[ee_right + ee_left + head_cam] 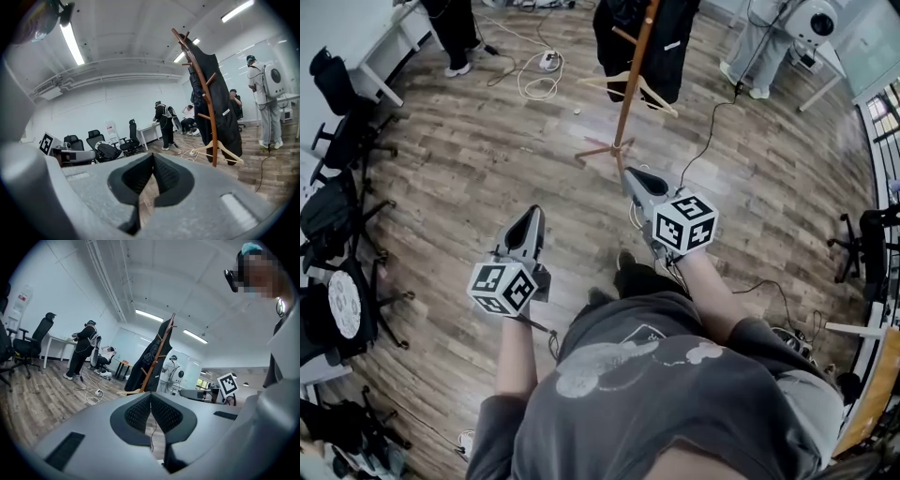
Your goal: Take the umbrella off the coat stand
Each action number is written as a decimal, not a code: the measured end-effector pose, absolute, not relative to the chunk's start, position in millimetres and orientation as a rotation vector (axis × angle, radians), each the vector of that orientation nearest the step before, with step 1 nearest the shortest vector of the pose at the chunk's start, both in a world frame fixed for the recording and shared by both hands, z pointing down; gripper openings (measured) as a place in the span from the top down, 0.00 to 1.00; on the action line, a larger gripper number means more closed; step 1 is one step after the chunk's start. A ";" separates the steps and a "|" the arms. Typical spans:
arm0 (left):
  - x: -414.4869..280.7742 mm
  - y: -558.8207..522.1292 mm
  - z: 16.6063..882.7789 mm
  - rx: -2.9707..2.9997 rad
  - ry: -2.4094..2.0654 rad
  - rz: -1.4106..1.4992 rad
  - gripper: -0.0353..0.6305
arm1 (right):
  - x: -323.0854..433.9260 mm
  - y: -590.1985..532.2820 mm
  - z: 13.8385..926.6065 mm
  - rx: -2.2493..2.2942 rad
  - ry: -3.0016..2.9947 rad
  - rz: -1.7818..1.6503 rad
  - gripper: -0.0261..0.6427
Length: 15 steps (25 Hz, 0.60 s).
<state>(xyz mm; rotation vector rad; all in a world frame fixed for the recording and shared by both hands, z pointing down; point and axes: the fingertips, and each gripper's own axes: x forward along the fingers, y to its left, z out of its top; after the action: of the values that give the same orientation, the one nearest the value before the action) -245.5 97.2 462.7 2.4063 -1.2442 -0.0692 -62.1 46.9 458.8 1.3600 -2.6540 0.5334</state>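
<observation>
The left claw (531,217) and the right claw (634,178) are hovering mid-frame, each with jaws pressed together on nothing. The coat stand (630,84) is standing at upper centre under a dark coat (675,47); I cannot pick out the umbrella there

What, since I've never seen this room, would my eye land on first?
The wooden coat stand at the head view's top centre, draped with a dark coat and carrying a bare wooden hanger. Nearer, the left tool and right tool, both shut and empty, point toward it.
</observation>
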 end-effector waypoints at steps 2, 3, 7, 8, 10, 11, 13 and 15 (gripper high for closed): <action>-241.0 96.6 466.2 2.398 -1.228 -0.078 0.94 | -56.0 42.7 459.1 1.370 -2.647 0.530 0.97; -238.7 96.1 466.8 2.401 -1.217 -0.086 0.94 | -53.7 39.8 460.1 1.370 -2.644 0.532 0.96; -237.1 83.2 464.7 2.429 -1.194 -0.091 0.94 | -52.7 16.2 467.1 1.360 -2.642 0.581 0.96; -237.8 77.0 464.8 2.430 -1.201 -0.083 0.94 | -52.9 8.3 467.9 1.359 -2.648 0.589 0.96; -239.0 61.4 465.0 2.423 -1.221 -0.071 0.94 | -53.0 -9.4 468.5 1.351 -2.659 0.588 0.96; -239.2 52.3 464.9 2.418 -1.231 -0.068 0.94 | -52.8 -19.3 468.3 1.345 -2.665 0.584 0.96; -238.3 32.9 464.5 2.413 -1.244 -0.066 0.94 | -52.0 -40.1 467.6 1.340 -2.675 0.578 0.96; -235.7 11.3 464.1 2.415 -1.250 -0.061 0.94 | -49.4 -62.2 467.3 1.343 -2.681 0.575 0.96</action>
<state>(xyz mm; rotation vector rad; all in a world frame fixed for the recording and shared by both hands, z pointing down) -235.7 11.3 464.1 2.4148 -1.2497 -0.0612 -49.4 -62.2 467.3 1.3426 -2.6807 0.5754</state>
